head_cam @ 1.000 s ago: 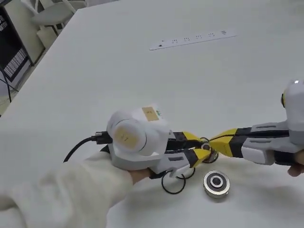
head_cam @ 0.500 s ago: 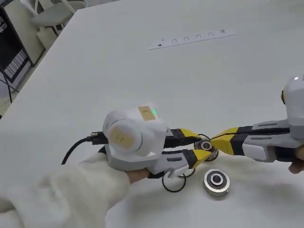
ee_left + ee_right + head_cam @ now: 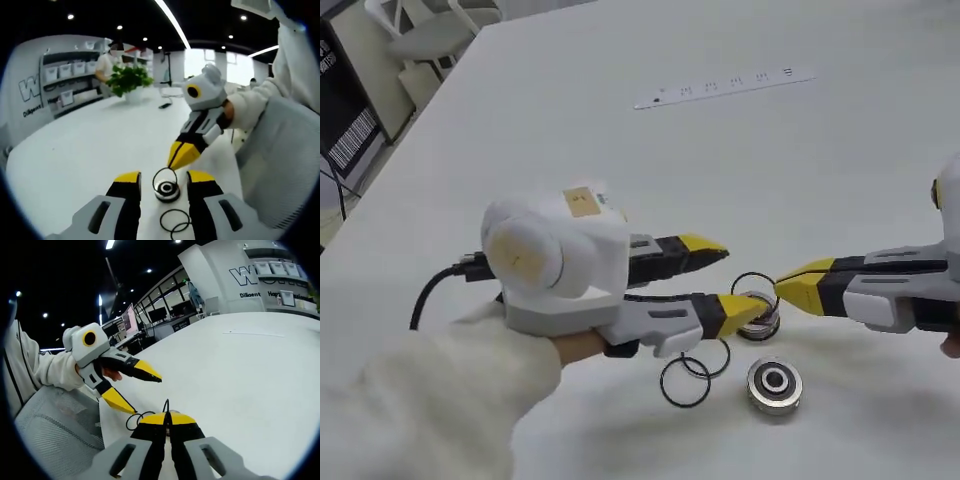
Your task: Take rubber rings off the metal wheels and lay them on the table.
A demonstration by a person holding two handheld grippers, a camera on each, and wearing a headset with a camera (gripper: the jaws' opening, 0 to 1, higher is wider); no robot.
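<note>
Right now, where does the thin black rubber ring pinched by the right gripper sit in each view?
Head view: right of centre, the thin black rubber ring at the shut right gripper's tips, just above a metal wheel.
Left gripper view: lower centre, upright over that wheel.
Right gripper view: a black sliver above its own tips.
Shared landmark: the open, yellow-tipped left gripper.

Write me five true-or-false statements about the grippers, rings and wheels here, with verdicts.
1. The left gripper has its jaws open. True.
2. The right gripper is open and holds nothing. False: it is shut on a rubber ring.
3. Three loose rings lie on the table. False: two lie there, overlapping.
4. A second wheel lies on the table, apart from both grippers. True.
5. The power strip lies right beside that wheel. False: it lies far across the table.
</note>
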